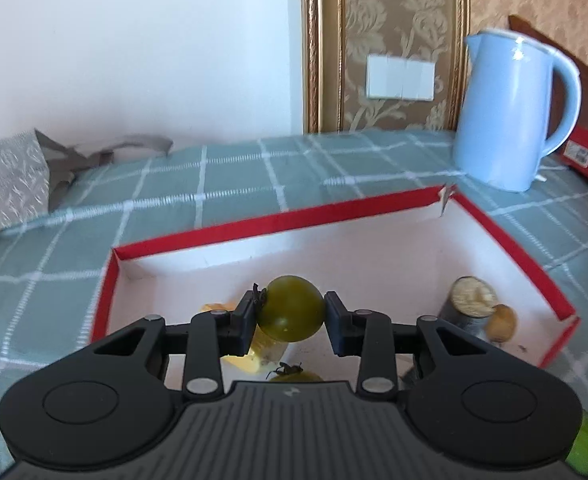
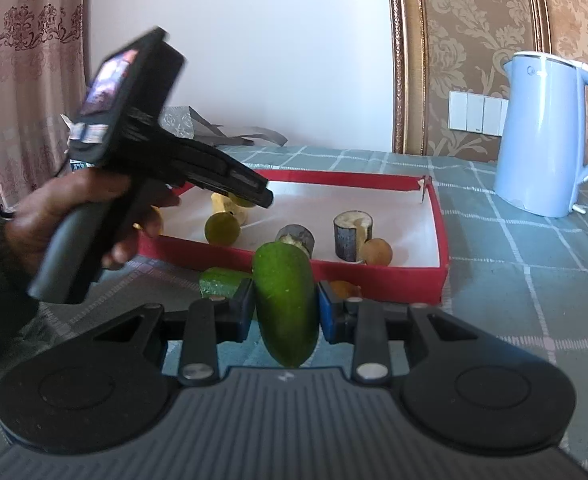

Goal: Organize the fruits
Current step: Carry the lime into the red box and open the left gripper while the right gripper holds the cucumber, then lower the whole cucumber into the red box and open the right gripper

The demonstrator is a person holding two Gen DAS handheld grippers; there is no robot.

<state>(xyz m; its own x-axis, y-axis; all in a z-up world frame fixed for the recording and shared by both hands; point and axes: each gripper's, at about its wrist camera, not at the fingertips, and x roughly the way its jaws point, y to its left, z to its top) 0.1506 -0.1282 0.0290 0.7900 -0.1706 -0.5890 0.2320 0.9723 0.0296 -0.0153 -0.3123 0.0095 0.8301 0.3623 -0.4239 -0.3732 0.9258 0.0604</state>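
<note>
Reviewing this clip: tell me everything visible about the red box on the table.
The red box is a shallow, open rectangular tray, seemingly cardboard, red outside and along its rim, white inside. Its far right corner is torn open. It lies flat on the green checked tablecloth, with the blue kettle behind its right end. Inside lie a round green fruit, a brown round fruit, two dark-skinned cut pieces and yellowish pieces. The left gripper holds a green tomato above it, not touching.
</note>
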